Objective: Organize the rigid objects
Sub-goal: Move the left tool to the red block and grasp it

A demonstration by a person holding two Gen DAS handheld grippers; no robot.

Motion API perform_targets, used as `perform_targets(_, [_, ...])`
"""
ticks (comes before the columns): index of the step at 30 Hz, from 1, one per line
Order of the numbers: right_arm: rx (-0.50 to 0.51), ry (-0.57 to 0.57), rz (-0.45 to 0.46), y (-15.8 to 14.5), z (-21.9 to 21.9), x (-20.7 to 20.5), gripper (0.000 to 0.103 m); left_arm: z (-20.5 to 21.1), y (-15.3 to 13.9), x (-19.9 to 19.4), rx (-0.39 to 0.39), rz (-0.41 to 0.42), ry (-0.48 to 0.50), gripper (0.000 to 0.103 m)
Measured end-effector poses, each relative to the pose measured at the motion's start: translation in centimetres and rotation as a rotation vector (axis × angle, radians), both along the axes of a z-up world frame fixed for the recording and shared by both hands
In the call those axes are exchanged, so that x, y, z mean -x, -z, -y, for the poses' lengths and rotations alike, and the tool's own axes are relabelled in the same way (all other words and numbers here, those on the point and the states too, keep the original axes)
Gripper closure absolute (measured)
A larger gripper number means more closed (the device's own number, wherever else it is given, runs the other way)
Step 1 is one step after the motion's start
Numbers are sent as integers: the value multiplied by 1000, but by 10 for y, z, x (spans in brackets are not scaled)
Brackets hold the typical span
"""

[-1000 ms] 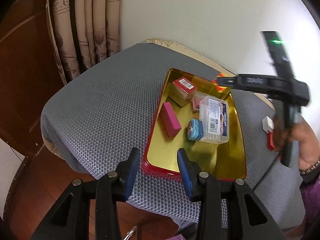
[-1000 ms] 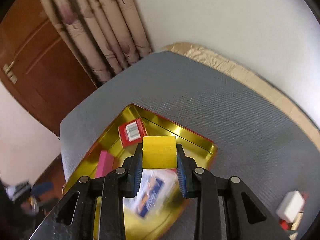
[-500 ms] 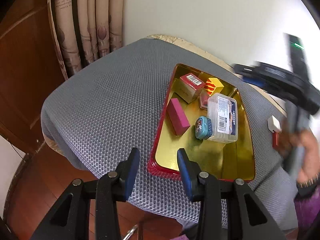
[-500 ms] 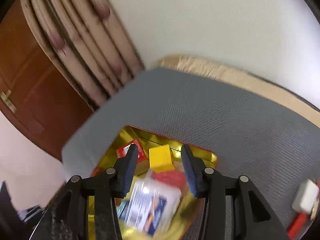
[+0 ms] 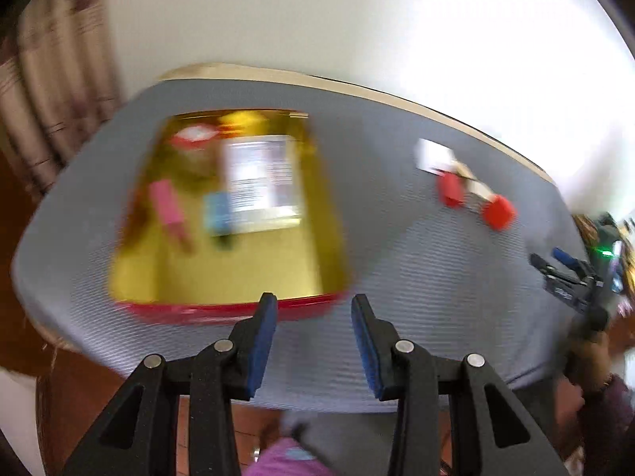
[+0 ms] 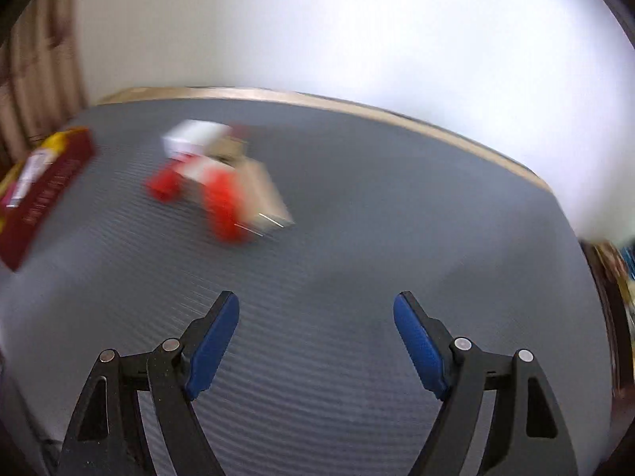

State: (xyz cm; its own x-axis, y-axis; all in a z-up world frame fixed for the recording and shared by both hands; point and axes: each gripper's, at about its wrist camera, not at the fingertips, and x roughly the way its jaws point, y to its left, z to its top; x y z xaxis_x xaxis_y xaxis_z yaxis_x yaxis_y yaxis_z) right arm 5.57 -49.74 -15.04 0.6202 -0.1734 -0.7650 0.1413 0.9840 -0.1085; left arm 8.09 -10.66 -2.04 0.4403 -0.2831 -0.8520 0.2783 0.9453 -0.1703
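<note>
**Tin tray filled at left, loose blocks waiting at right**

The tin tray [image 5: 238, 309], gold inside and red-walled, lies on the grey mesh-textured tabletop [image 5: 397, 261]. It holds a pink bar [image 5: 168, 206], a small blue tin [image 5: 218, 208], a clear box with a printed label [image 5: 258, 176], a red-topped box [image 5: 194, 137] and a yellow block [image 5: 238, 119]. Motion blur makes all lettering unreadable, including the print on the tray's red wall in the right view. Right of the tray, well apart, sits a cluster of a white block [image 5: 434, 154] and red blocks [image 5: 496, 212].

The left gripper [image 5: 313, 327] hovers at the tray's near edge, jaws spread and empty. One second ago the right gripper [image 6: 317, 337] pinched the yellow block; now its jaws are spread wide and empty, above bare mesh near the cluster.
</note>
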Motion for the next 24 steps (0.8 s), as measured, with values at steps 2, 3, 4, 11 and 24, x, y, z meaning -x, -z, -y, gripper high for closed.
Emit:
perform_targets(2, [-27,50,10,5,25,9,25,26,-2,-11,44,-24,51,64])
perform_targets(3, [-56,64,16,6,33,11,25,39,-2,-19,61,-44,66,64])
perform_targets(4, [-91,78,25,7,39,13,25,58,-1,-32,78,-68,87,64])
perform_targets(11, [-163,8,79,3,35,20,23,152,26,-108,55,-143,186,64])
perform_targets(24, [-274,-10,108,0,55,32,20,211,67,-152,3,-181,384,64])
